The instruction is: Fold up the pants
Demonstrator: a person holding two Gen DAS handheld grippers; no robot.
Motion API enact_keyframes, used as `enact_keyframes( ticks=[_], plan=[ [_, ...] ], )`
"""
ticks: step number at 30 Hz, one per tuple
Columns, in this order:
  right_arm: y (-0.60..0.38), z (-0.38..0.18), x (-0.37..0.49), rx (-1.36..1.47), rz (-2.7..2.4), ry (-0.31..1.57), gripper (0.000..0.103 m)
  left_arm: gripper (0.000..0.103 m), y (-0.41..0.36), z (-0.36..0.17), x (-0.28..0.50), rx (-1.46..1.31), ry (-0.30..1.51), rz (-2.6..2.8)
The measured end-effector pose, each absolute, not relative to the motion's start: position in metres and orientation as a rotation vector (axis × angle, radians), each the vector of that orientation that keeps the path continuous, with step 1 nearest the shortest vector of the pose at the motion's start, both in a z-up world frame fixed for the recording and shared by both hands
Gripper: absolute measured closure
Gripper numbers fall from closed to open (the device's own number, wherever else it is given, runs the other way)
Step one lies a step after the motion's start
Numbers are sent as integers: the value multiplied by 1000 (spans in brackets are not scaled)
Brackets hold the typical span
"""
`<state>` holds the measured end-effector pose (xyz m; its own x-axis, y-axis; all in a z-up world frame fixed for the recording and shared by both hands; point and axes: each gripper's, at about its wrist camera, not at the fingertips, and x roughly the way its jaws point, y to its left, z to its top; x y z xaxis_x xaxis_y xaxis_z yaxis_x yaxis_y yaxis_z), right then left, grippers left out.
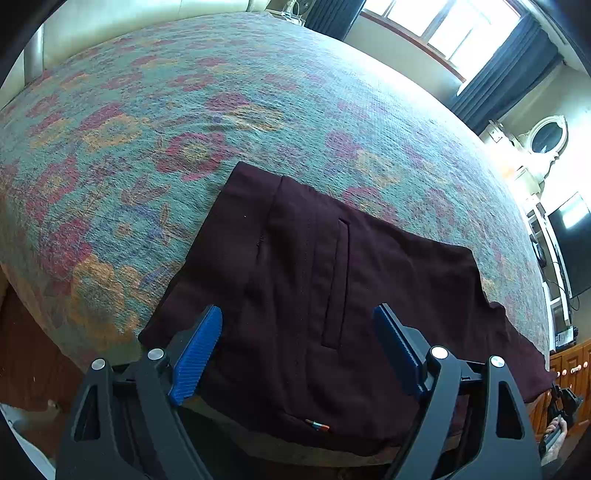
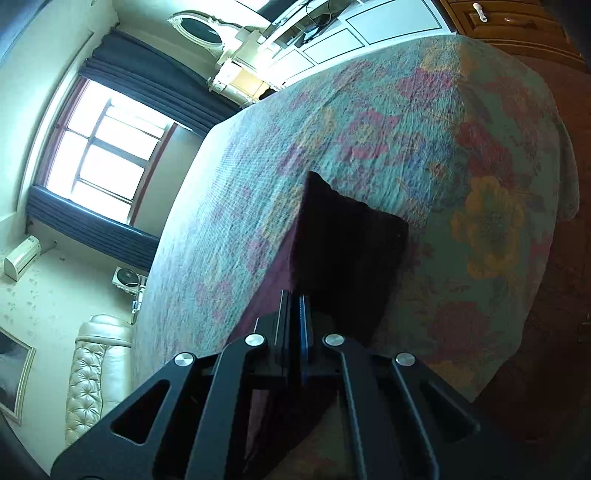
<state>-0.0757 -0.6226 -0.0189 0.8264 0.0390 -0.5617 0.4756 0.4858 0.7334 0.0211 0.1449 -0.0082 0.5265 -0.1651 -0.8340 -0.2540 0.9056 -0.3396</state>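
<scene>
Left wrist view. The left gripper (image 1: 297,339) fills the lower part of the frame, its jaws spread wide, with one blue pad (image 1: 195,356) at lower left and the other at lower right. Nothing is pinched between them. Between and beyond the jaws lie the pants (image 1: 314,280), dark maroon, spread flat on a floral bedspread (image 1: 147,129) of teal, red and orange. The cloth runs from the centre of the frame down to the lower edge and out to the lower right; a welt pocket (image 1: 338,280) shows near the centre and a small coloured tag (image 1: 317,425) near the bottom. A window (image 1: 447,26) with dark curtains (image 1: 506,74) occupies the upper right. At the lower right edge, part of a hand (image 1: 554,435) on a dark grip is visible.

Right wrist view. The scene appears strongly rolled. The right gripper (image 2: 299,306) rises from the lower centre, its jaws pressed together on a fold of the maroon pants (image 2: 351,251). From the fingertips the cloth hangs as a dark flap across the centre of the frame, lifted off the bedspread (image 2: 461,147), with a paler strip of it running along the left of the gripper. The window (image 2: 103,147) lies at the left, a tufted cream headboard (image 2: 92,376) at lower left, and white furniture (image 2: 332,40) at the top.
</scene>
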Motion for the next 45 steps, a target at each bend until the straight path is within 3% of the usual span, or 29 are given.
enact_keyframes(
  ticks=[8, 11, 13, 15, 17, 19, 23, 31, 32, 33, 35, 40, 45],
  plan=[
    [-634, -61, -91, 1141, -333, 621, 99, 20, 143, -10, 20, -444, 1020, 48],
    [-640, -62, -99, 1150, -361, 602, 94, 20, 143, -9, 20, -440, 1020, 47],
    [-652, -56, -108, 1149, -397, 562, 86, 20, 143, -10, 20, -447, 1020, 49],
    [-663, -52, -111, 1143, -400, 549, 62, 20, 143, -10, 20, -446, 1019, 51],
    [-673, -42, -109, 1117, -381, 507, 59, 20, 141, -10, 21, -435, 1021, 52],
    [-688, -32, -92, 1052, -331, 523, 44, 20, 140, -11, 21, -426, 1023, 54],
    [-705, -19, -42, 921, -230, 639, 36, 19, 140, -10, 21, -423, 1020, 55],
    [-689, -60, 17, 753, -97, 1062, 38, 19, 136, -6, 20, -393, 1005, 52],
    [-681, -58, 20, 690, -95, 1094, 45, 19, 135, -5, 22, -388, 1006, 50],
    [-674, -57, 23, 649, -93, 1128, 66, 19, 134, -6, 22, -385, 1007, 53],
    [-660, -57, 23, 620, -50, 1174, 89, 19, 132, -8, 23, -383, 1010, 62],
    [-637, -25, 25, 365, -152, 1162, 92, 19, 129, -5, 26, -390, 1007, 71],
    [-645, -42, 37, 395, -228, 1184, 92, 19, 129, -1, 25, -398, 999, 59]
  ],
)
